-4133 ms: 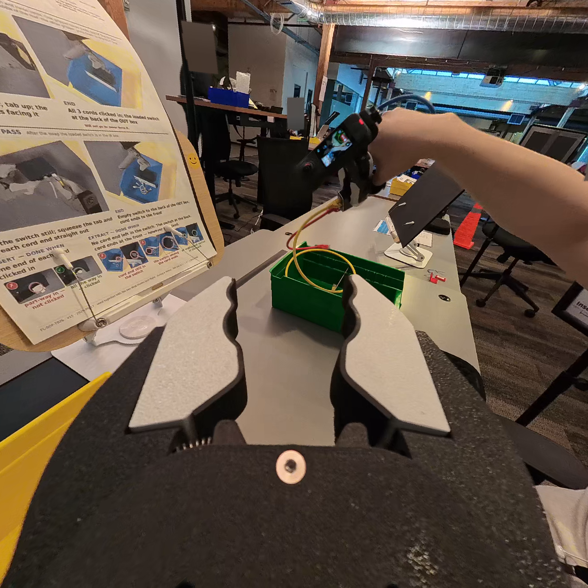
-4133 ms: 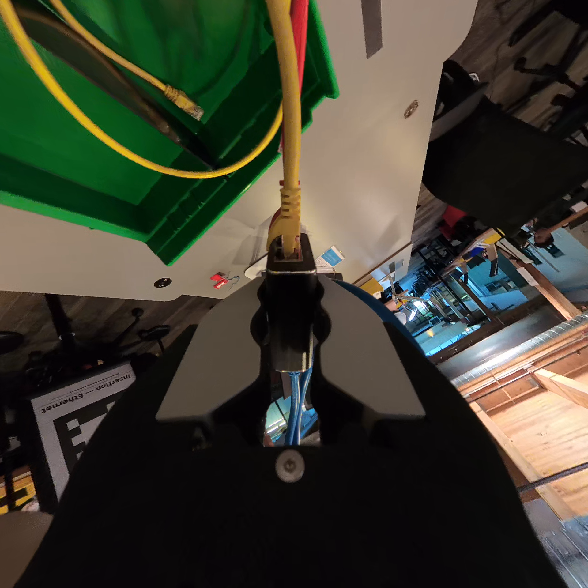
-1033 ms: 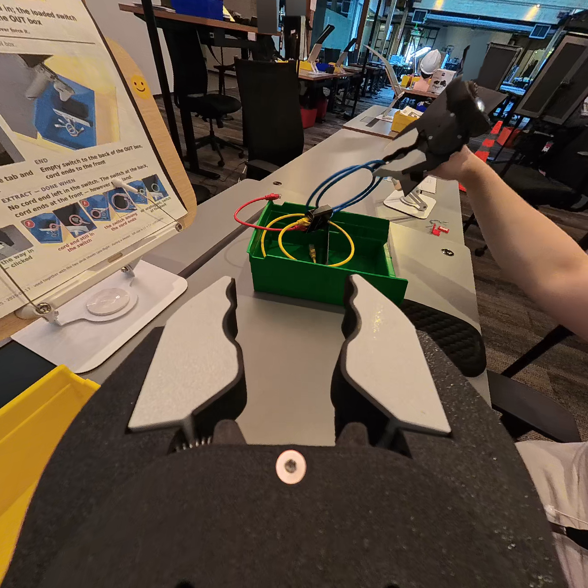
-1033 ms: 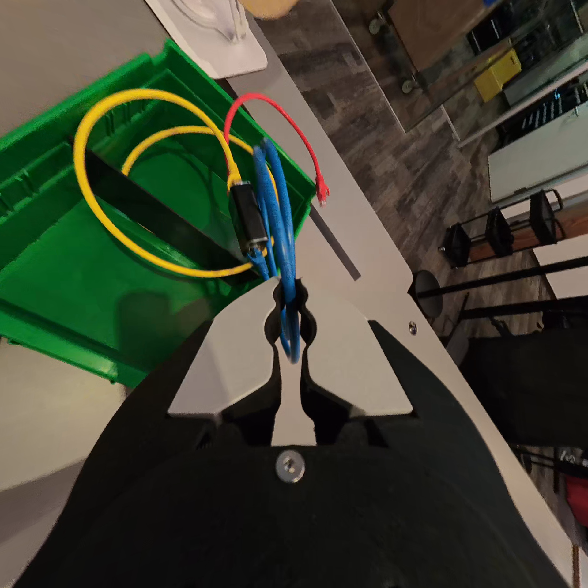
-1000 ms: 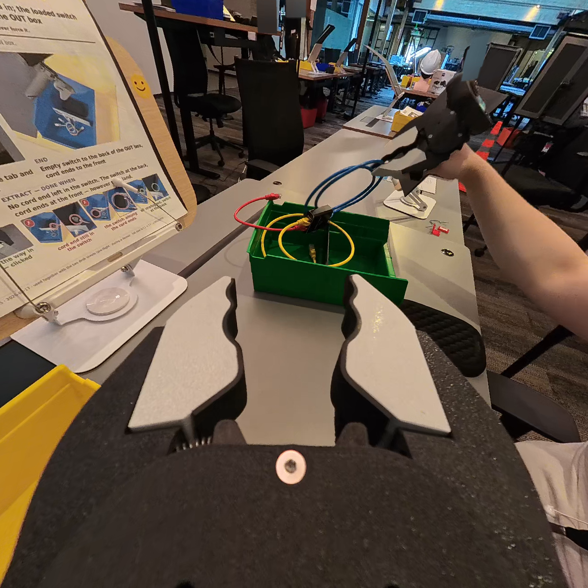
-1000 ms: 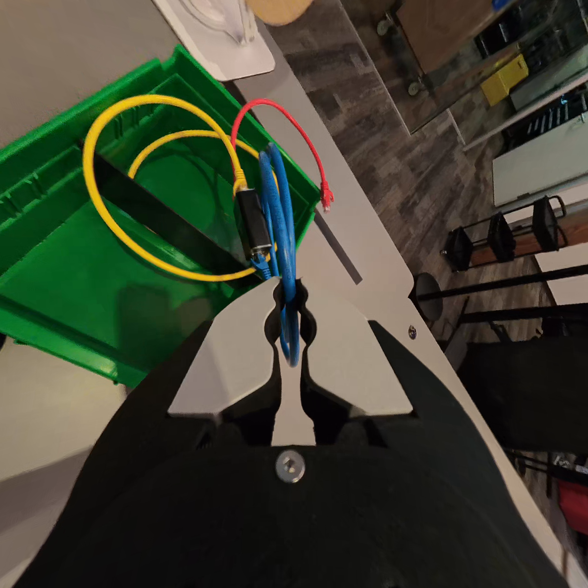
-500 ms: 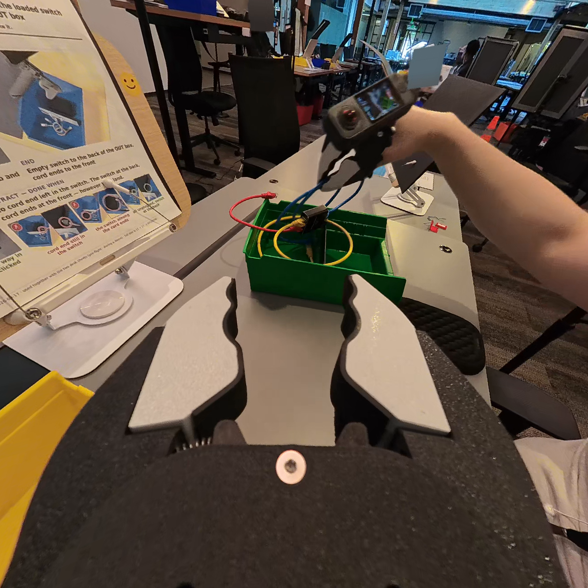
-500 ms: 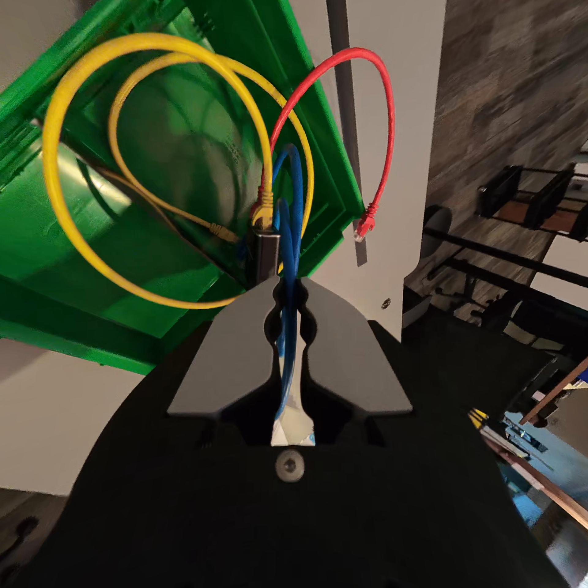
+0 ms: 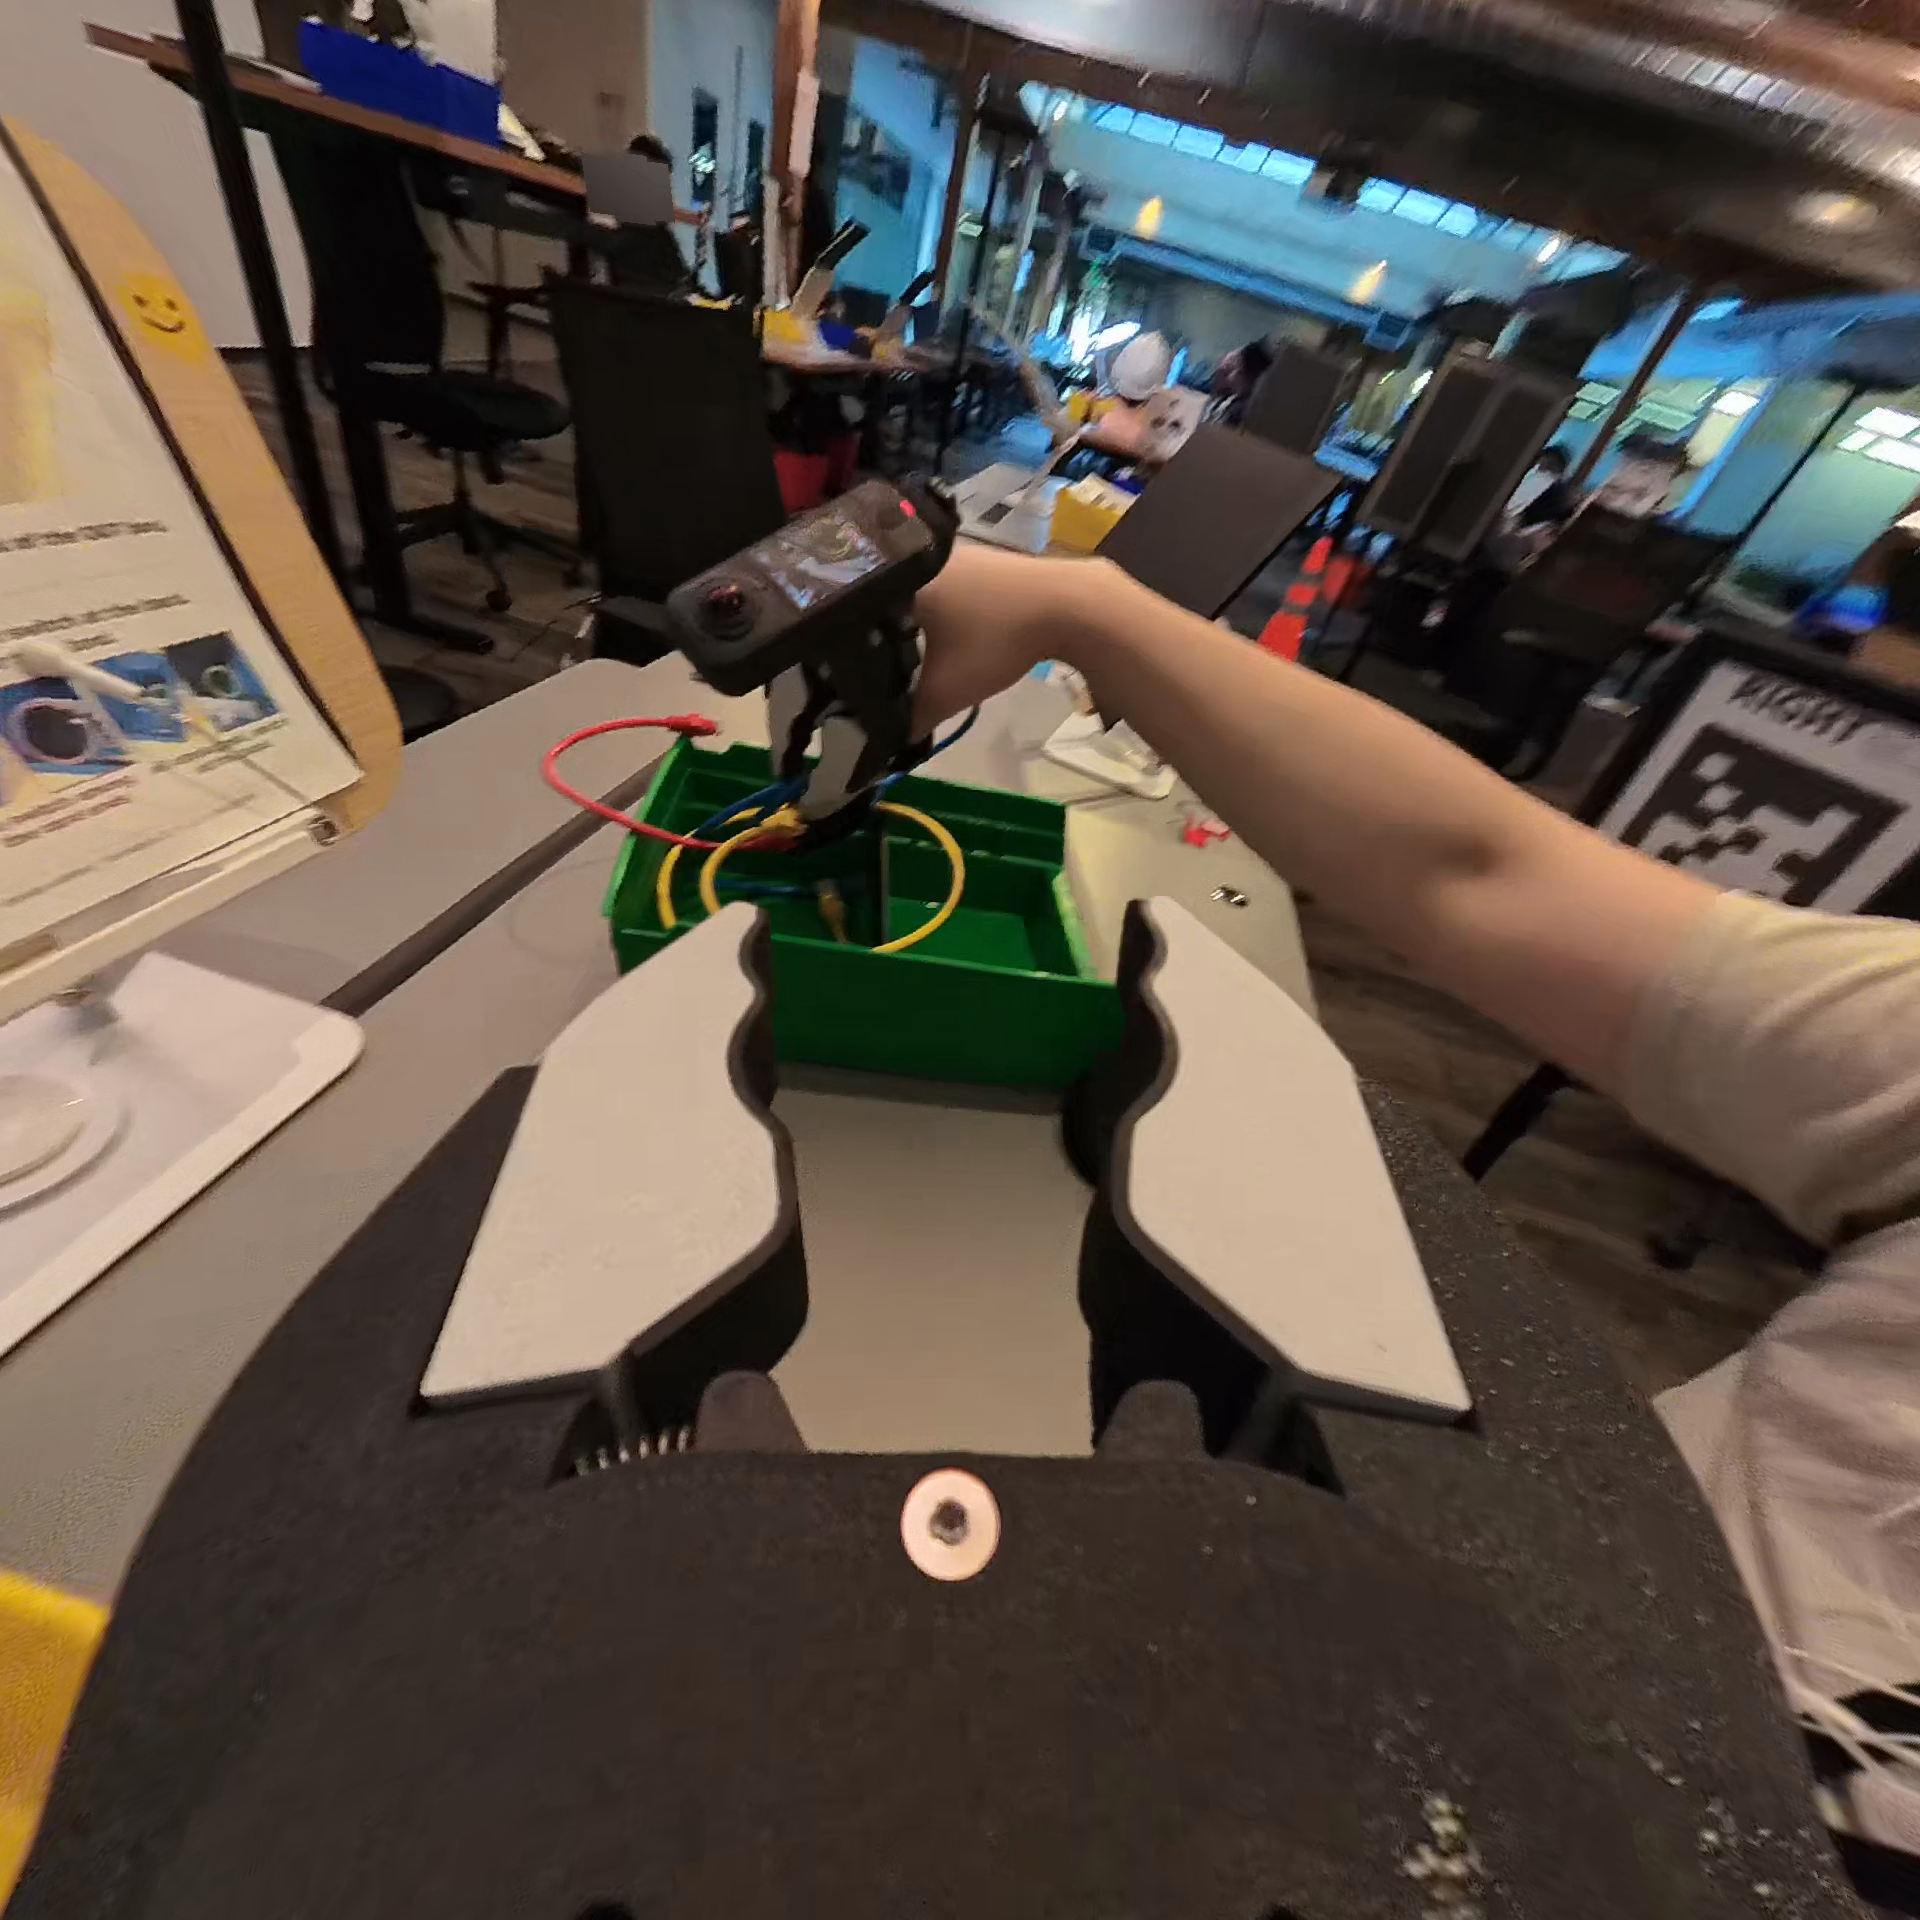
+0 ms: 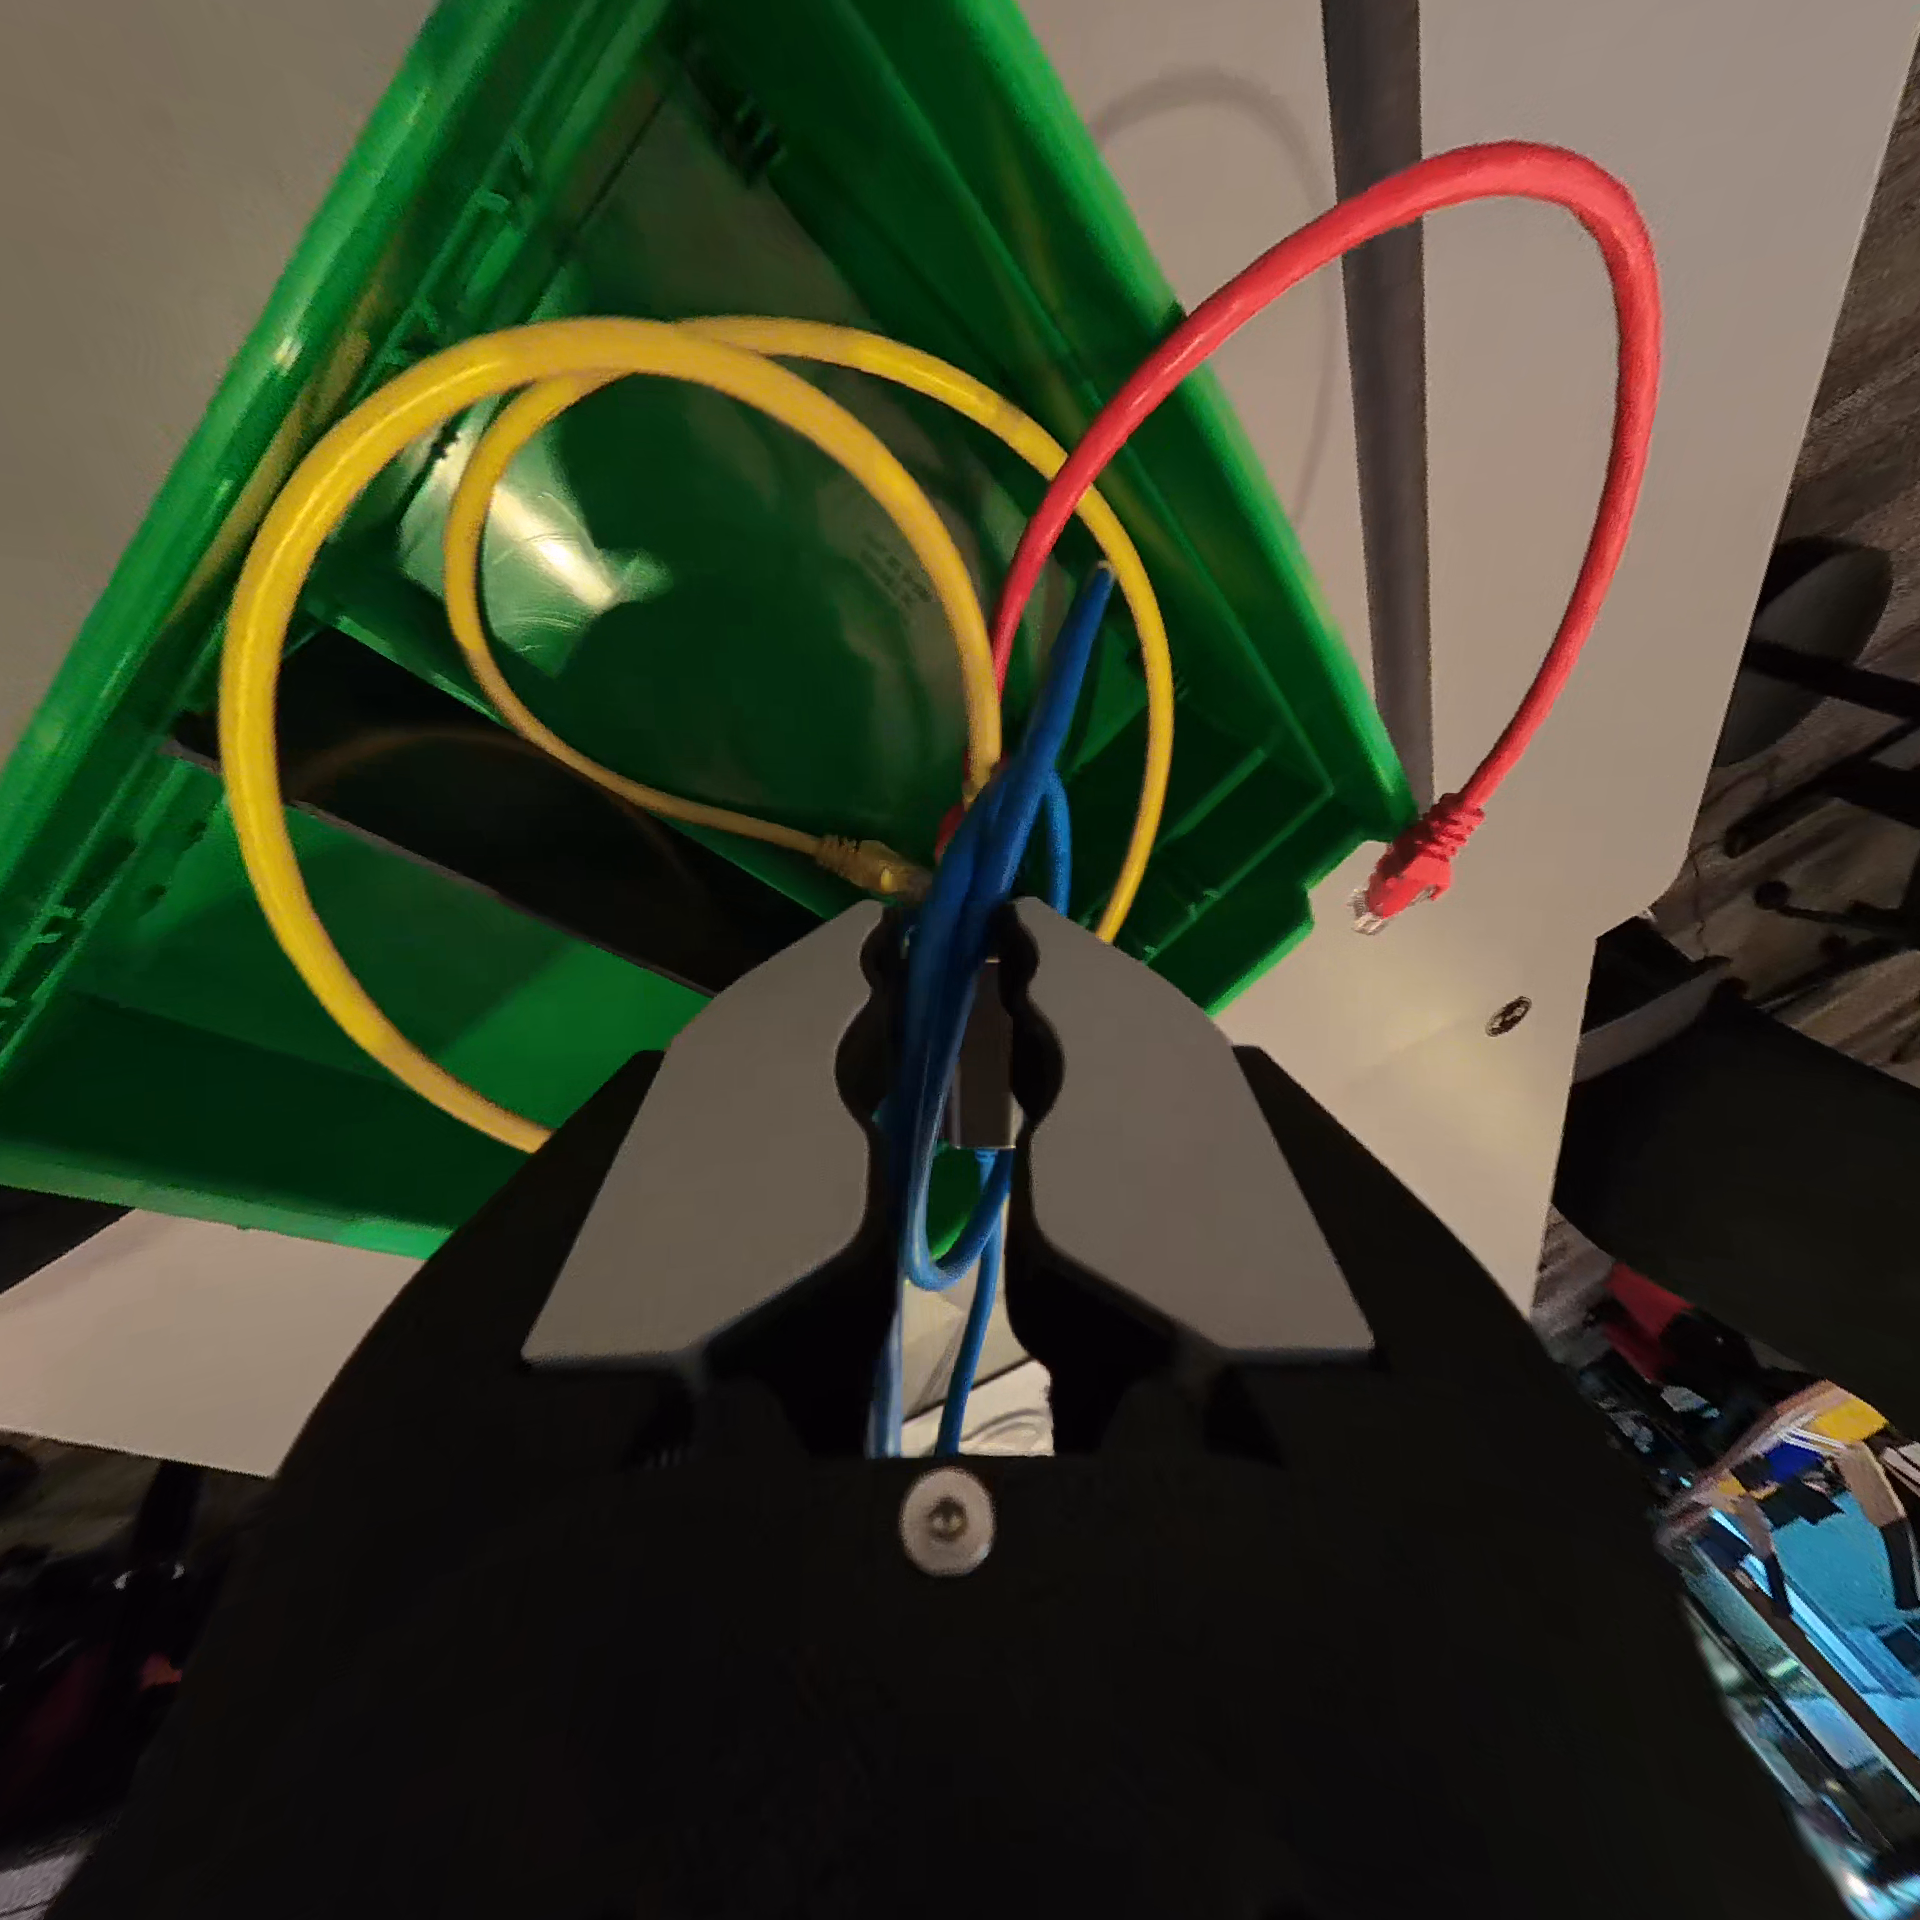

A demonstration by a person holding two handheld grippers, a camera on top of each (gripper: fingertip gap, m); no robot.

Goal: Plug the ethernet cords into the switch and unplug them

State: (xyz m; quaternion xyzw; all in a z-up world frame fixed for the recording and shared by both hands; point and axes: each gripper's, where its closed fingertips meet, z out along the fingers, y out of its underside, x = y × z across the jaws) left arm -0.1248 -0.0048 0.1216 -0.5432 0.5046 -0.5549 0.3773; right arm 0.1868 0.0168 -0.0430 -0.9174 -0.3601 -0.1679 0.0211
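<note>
The grey table (image 9: 312, 1039) fills most of the scene, with a printed instruction board (image 9: 125, 665) on a white stand at about nine o'clock in the left wrist view. At the table's middle sits the green bin (image 9: 935, 1003), split by a dark divider, just beyond the tips of the left gripper (image 9: 945, 935). That gripper hangs over bare tabletop with its two grey fingers (image 9: 644, 1164) spread wide and nothing between them.

A bare forearm (image 9: 1403, 831) reaches in from three o'clock, and its hand holds the right gripper (image 10: 943, 920) nose-down over the bin's far left part. In its own view the jaws stand partly apart, with a bundle of blue cord (image 10: 961, 997) and the small black switch (image 10: 985, 1081) lying in the gap. Whether the pads press on them or merely flank them I cannot tell.

The yellow cord (image 10: 312, 644) makes two loops in the bin, one plug end (image 10: 868, 860) lying just at the gripper's left fingertip at about eleven o'clock. The red cord (image 10: 1558, 364) arches up out of the bin toward one o'clock and comes down over the table, its free plug (image 10: 1413, 857) hanging just outside the bin's corner at about three o'clock from the fingertips.
</note>
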